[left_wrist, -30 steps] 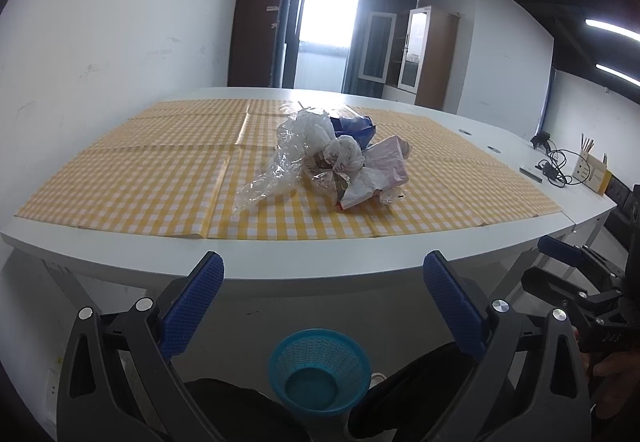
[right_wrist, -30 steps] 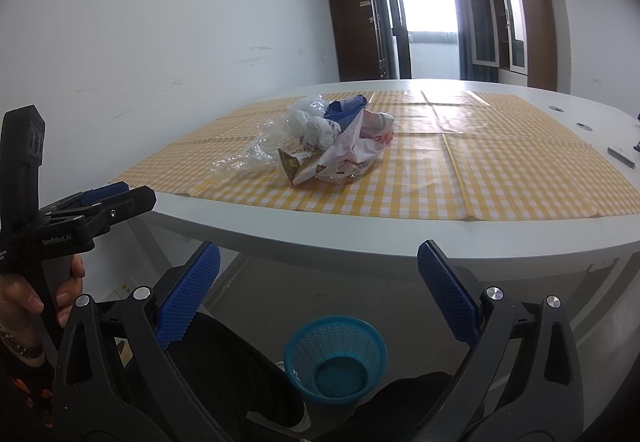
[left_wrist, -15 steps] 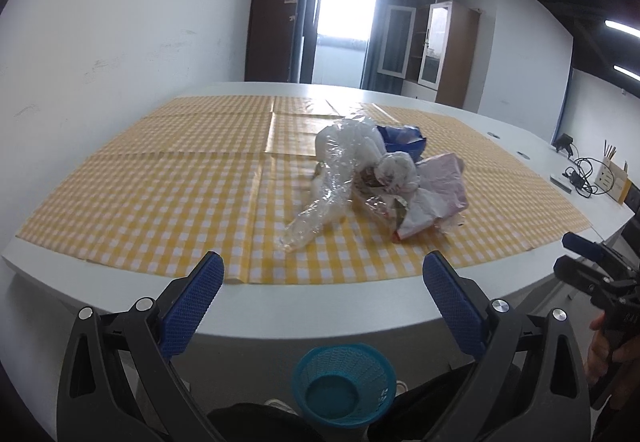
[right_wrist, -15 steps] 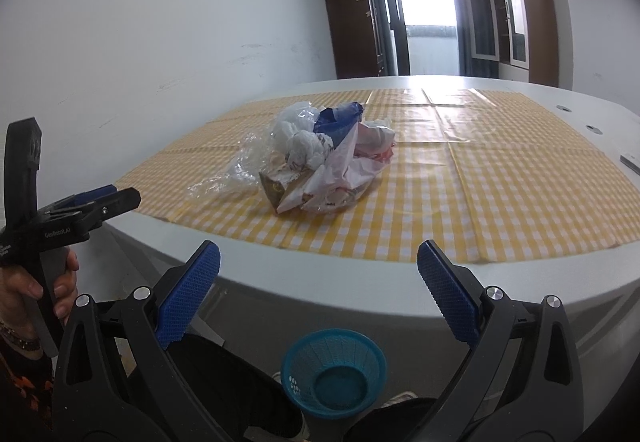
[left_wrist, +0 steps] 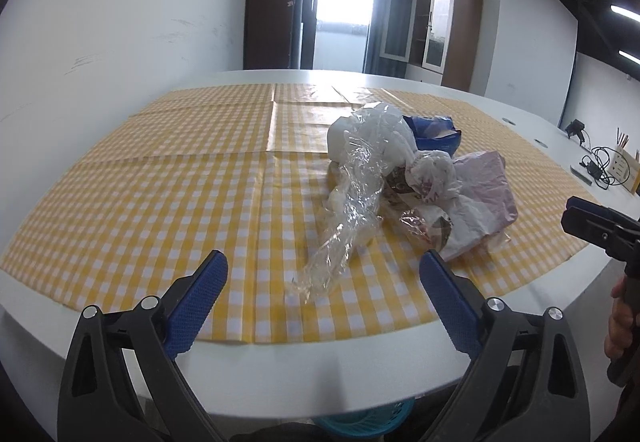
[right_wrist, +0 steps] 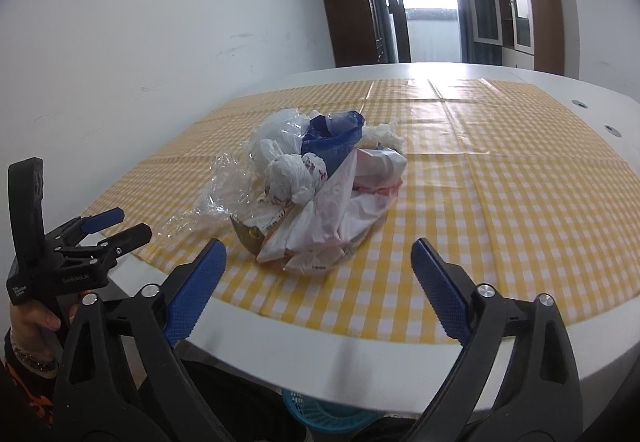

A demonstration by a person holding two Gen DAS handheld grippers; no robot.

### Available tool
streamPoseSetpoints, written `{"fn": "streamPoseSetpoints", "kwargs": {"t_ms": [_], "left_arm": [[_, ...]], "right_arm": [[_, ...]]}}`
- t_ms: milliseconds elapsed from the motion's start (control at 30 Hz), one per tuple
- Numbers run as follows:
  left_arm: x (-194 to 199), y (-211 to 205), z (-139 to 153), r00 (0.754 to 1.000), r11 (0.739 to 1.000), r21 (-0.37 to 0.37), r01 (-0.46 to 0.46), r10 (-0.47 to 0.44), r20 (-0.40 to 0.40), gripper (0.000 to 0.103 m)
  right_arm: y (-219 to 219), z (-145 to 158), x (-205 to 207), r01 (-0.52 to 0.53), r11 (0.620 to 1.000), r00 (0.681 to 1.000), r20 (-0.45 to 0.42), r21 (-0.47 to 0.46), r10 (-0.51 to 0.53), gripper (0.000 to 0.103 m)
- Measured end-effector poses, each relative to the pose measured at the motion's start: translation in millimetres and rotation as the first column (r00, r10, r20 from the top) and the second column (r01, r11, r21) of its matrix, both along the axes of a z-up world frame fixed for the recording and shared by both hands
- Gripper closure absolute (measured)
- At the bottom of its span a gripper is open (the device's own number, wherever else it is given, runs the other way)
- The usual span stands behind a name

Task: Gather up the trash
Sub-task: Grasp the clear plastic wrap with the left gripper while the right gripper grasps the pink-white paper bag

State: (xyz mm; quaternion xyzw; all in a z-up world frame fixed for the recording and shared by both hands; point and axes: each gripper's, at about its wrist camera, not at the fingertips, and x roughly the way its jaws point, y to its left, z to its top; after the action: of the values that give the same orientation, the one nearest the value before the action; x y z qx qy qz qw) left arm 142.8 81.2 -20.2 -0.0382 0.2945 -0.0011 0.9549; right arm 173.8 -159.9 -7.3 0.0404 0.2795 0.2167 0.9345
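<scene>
trash pile [left_wrist: 404, 186] heaped mid-table [left_wrist: 120, 322] | left tongs [left_wrist: 324, 282] spread, empty | right tongs [right_wrist: 316, 274] spread, just narrowed, empty | basket [right_wrist: 320, 412] seen under table edge

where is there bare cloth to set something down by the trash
Left of the trash pile the checked cloth is bare out to its left edge. The strip between the pile and the near table edge is free too. Right of the pile, toward the cables, is tighter.
</scene>
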Motion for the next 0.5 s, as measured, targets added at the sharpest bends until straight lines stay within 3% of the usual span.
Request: {"fn": "streamPoseSetpoints", "kwargs": {"t_ms": [200,400,500], "left_arm": [[26,0,-5,0.999,1.0,0.007,0.022,-0.022,-0.027,0.017],[46,0,-12,0.997,0.999,0.005,0.05,-0.05,-0.057,0.03],[56,-2,-17,0.994,0.997,0.014,0.071,-0.07,-0.084,0.063]], "right_arm": [[14,0,39,-0.009,0.999,0.999,-0.051,-0.036,0.007,0.039],[21,-5,68,-0.007,0.999,0.995,-0.096,-0.042,0.003,0.069],[24,-3,74,0.0,0.999,0.996,-0.091,-0.052,-0.005,0.09]]}}
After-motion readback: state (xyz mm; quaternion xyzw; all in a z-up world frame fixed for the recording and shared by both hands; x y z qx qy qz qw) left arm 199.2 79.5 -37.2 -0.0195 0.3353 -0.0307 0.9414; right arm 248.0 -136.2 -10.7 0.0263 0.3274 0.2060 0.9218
